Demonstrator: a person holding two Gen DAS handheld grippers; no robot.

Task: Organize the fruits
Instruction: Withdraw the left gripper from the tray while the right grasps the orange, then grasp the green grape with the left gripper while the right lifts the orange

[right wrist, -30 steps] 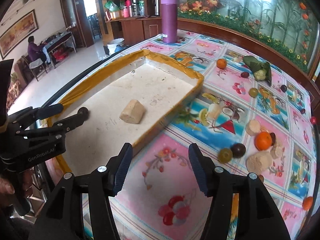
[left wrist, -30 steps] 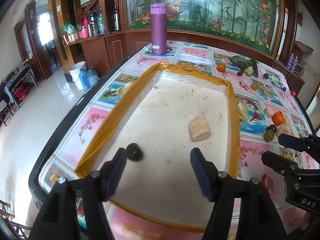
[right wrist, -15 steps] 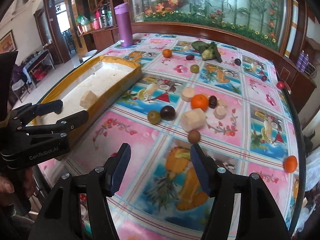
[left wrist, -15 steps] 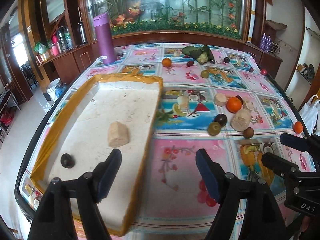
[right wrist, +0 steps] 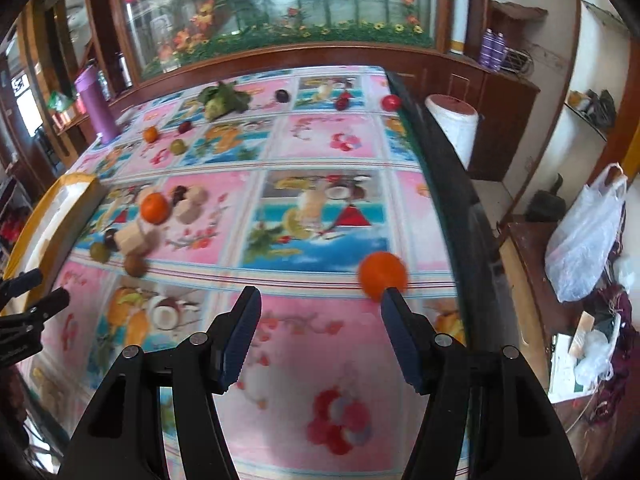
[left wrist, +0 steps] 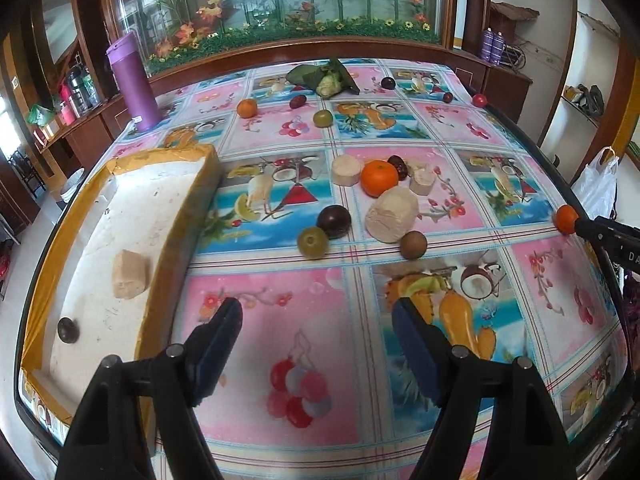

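My left gripper [left wrist: 316,344] hangs over the patterned tablecloth [left wrist: 288,344] with its jaws spread wide and nothing between them. Just to its left sits the yellow-rimmed tray [left wrist: 60,216], and in it I see a pale cut chunk [left wrist: 130,274] against the right wall and one small dark fruit [left wrist: 68,330] nearer the front corner. Ahead of me lies the main cluster — an orange [left wrist: 379,178], a purple-black fruit [left wrist: 334,221] touching a green one [left wrist: 313,242], a big pale chunk [left wrist: 392,214] and a brown fruit [left wrist: 413,245] just beside it. My right gripper [right wrist: 320,336] is open too, empty, low over the cloth near the table's right edge; a lone orange fruit [right wrist: 382,274] lies just past its right fingertip [right wrist: 394,310] — whether they touch, I cannot tell through the blur. Farther back stand a purple flask [left wrist: 134,82] and a leafy bundle [left wrist: 326,78], with a few more small fruits scattered near them.
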